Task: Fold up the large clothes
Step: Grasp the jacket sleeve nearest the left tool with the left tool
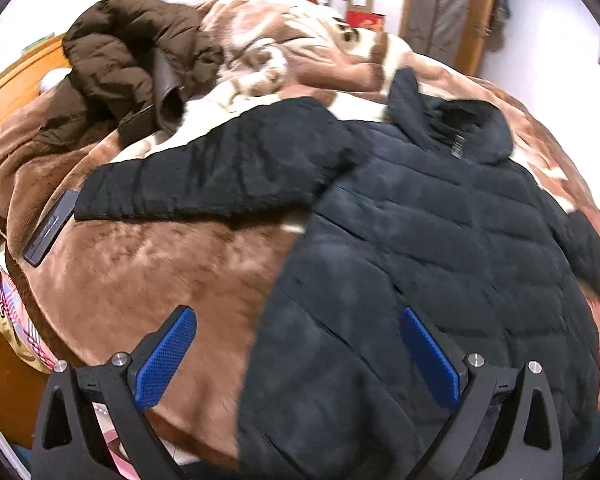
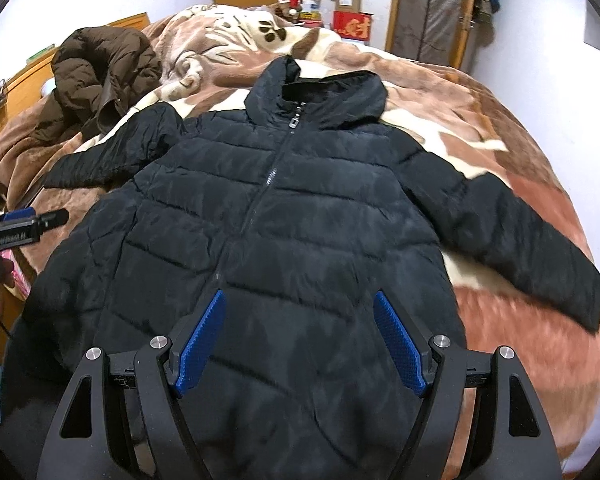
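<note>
A black quilted puffer jacket point(image 2: 284, 208) lies zipped and face up on the bed, both sleeves spread out, collar toward the far wall. It also shows in the left wrist view point(image 1: 440, 248), with its left sleeve point(image 1: 220, 172) stretched across the blanket. My left gripper point(image 1: 298, 354) is open and empty, hovering over the jacket's lower left edge. My right gripper point(image 2: 300, 340) is open and empty above the jacket's lower middle. The left gripper's tip point(image 2: 28, 220) shows at the left edge of the right wrist view.
A brown puffer coat point(image 1: 132, 64) lies crumpled at the far left of the bed. A brown and cream plush blanket point(image 2: 480, 120) covers the bed. A dark flat device point(image 1: 50, 226) lies on the blanket near the sleeve cuff. Boxes point(image 2: 352, 16) and a wardrobe stand behind.
</note>
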